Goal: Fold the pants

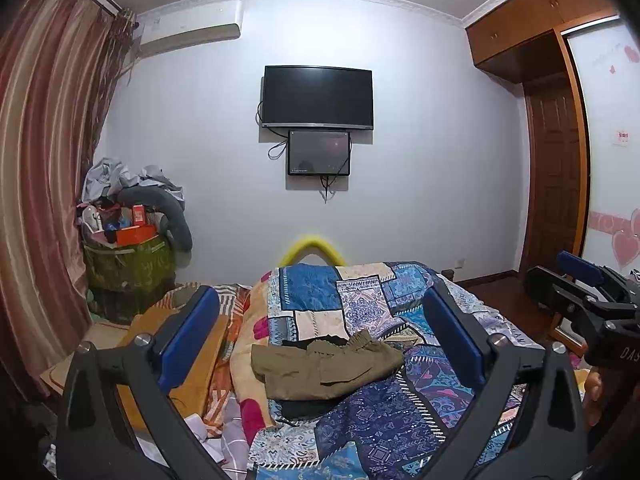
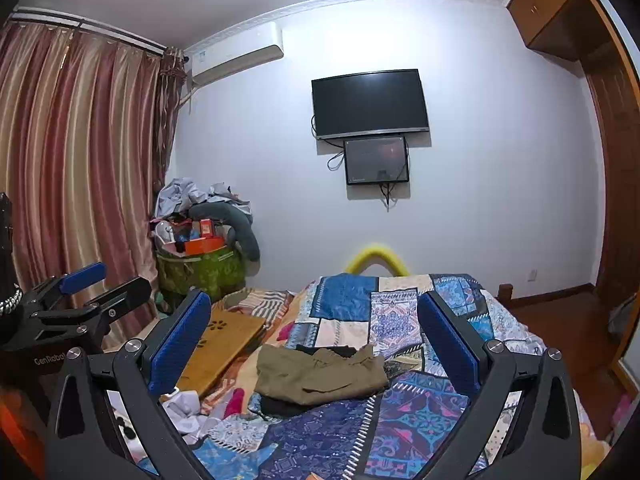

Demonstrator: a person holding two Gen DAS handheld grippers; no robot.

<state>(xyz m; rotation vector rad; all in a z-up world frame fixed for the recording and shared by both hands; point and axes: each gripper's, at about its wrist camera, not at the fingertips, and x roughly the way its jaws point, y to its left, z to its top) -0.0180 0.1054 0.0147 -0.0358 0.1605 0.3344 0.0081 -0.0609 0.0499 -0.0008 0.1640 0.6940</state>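
On patchwork quilt: crumpled olive pants | left tool, right tool: both apart, empty

Pants on quilt, centre of bed, atop another garment. I hold left gripper and right gripper above near end of bed, jaws spread, pants between fingers in each view. Wooden board left of pants. Clutter pile in far left corner beside curtain. Television on far wall, smaller screen directly beneath. Wardrobe at right.
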